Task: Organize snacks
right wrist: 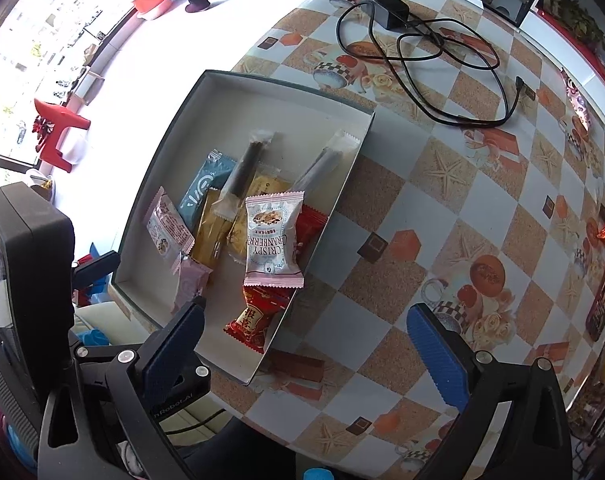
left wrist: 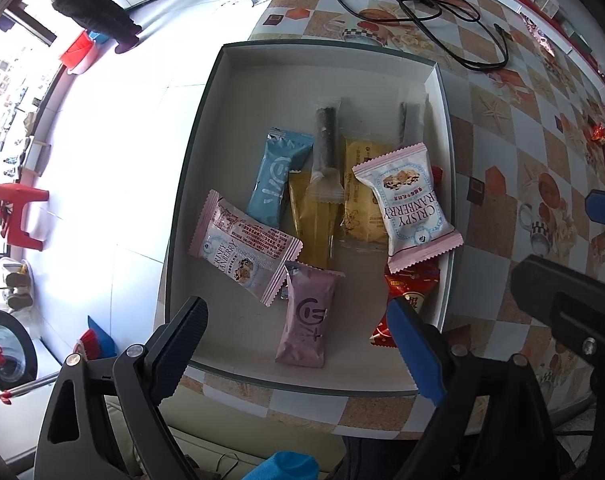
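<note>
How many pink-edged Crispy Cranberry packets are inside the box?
2. One Crispy Cranberry packet lies near the box's right wall, on top of the yellow packet. The other lies at the left, beside the blue packet. More may be hidden underneath.

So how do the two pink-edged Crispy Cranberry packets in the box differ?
The right-hand Crispy Cranberry packet shows its front, with the large name and a picture, while the left-hand Crispy Cranberry packet shows mostly its small-print back. The right-hand one lies on top of the yellow wrappers; the left-hand one overlaps the blue packet. Both are white with pink crimped ends, inside the grey box.
</note>
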Motion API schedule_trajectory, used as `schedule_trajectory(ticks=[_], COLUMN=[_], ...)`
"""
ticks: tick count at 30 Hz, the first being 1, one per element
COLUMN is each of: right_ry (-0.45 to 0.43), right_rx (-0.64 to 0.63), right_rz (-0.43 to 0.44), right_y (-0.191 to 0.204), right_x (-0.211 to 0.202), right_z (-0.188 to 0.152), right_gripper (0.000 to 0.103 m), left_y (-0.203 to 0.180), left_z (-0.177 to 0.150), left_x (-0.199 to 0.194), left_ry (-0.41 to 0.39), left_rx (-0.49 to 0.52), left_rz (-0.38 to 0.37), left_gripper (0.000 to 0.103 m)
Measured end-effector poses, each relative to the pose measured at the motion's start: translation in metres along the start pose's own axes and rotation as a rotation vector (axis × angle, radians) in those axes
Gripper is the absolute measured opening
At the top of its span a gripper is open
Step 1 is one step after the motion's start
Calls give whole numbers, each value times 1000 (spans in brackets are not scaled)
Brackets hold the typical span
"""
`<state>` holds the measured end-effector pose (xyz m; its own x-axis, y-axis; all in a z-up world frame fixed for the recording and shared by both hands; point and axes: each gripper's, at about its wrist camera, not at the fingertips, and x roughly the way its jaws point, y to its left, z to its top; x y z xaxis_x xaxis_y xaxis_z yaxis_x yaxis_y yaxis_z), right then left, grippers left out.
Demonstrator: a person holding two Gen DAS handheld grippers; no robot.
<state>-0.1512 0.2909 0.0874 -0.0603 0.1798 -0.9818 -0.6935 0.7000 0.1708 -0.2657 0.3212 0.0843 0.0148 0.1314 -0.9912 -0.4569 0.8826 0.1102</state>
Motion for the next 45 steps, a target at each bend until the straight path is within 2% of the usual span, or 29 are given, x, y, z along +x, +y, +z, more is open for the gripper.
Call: schedule_trajectory(ticks=[16, 45], right_ry=[1, 15], right_rx=[-5, -9], right_rz=[-10, -17], right_y=[1, 5], right_x=[0, 0], right_z=[-1, -8], right_gripper=[102, 102], left_y=[4, 8], left_z=[-4, -13], left_x=[-4, -8], left_ry=[-7, -7], left_rx=[28, 31], left_rz=[60, 30], left_gripper=[93, 93])
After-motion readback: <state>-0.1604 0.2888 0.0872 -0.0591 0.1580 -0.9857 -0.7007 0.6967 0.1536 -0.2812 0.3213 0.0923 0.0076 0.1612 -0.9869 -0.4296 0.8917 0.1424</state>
